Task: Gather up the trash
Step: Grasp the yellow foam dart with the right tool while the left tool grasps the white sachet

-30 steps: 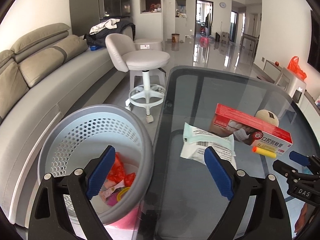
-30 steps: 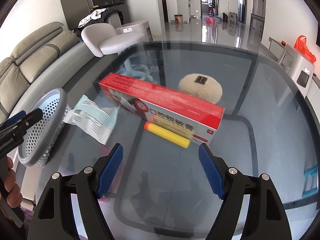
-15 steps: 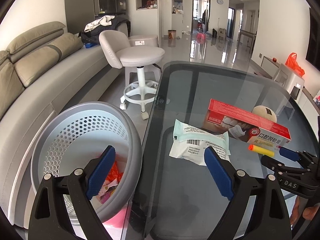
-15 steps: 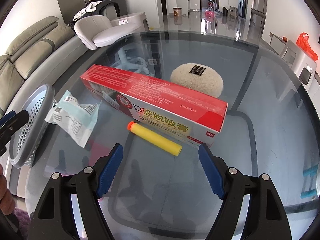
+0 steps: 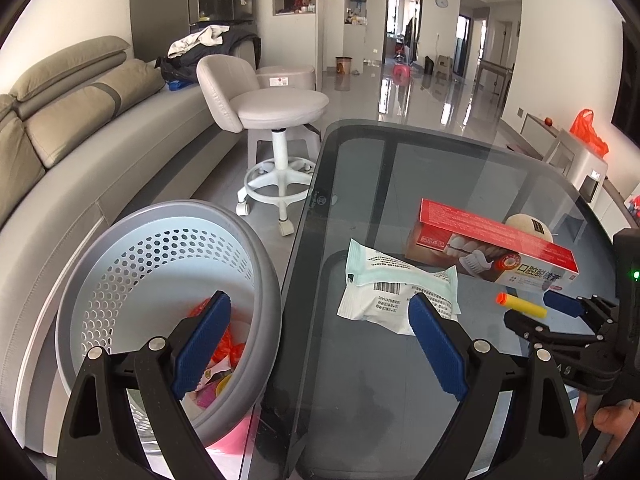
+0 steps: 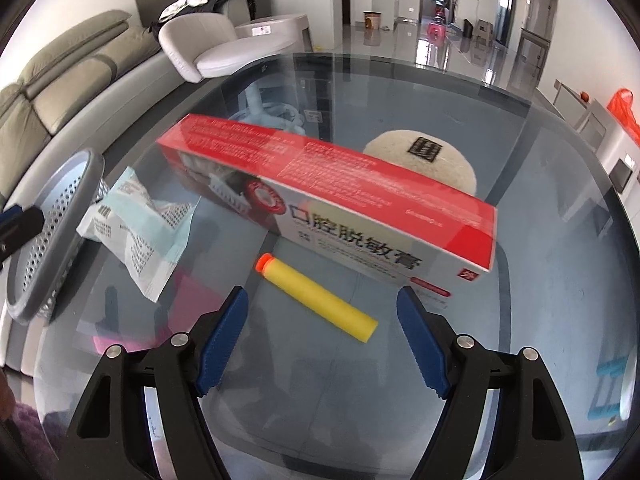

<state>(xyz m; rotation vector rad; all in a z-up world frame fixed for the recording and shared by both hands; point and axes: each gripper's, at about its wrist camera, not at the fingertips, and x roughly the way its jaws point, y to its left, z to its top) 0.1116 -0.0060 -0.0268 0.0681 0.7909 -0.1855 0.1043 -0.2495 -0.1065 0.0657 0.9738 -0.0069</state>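
Note:
A yellow foam dart [image 6: 318, 297] with an orange tip lies on the glass table [image 6: 320, 412], just ahead of my open, empty right gripper [image 6: 322, 340]. Behind it lies a red and white toothpaste box [image 6: 340, 200], and a white and green wrapper [image 6: 140, 236] lies to the left. My left gripper [image 5: 320, 348] is open and empty, straddling the table edge between the grey perforated bin [image 5: 160, 280] and the wrapper [image 5: 396, 288]. The bin holds orange and pink scraps. The dart [image 5: 520, 306], box [image 5: 496, 248] and right gripper [image 5: 560, 312] also show in the left wrist view.
A round cream pad [image 6: 428, 156] lies behind the box. A white swivel stool [image 5: 276, 112] and a grey sofa [image 5: 80, 132] stand left of the table. A pink object [image 5: 232, 444] sits on the floor beneath the bin.
My right gripper has moved forward and down toward the yellow dart, which now looks larger and closer. My left gripper has drawn back a little from the table, staying open.

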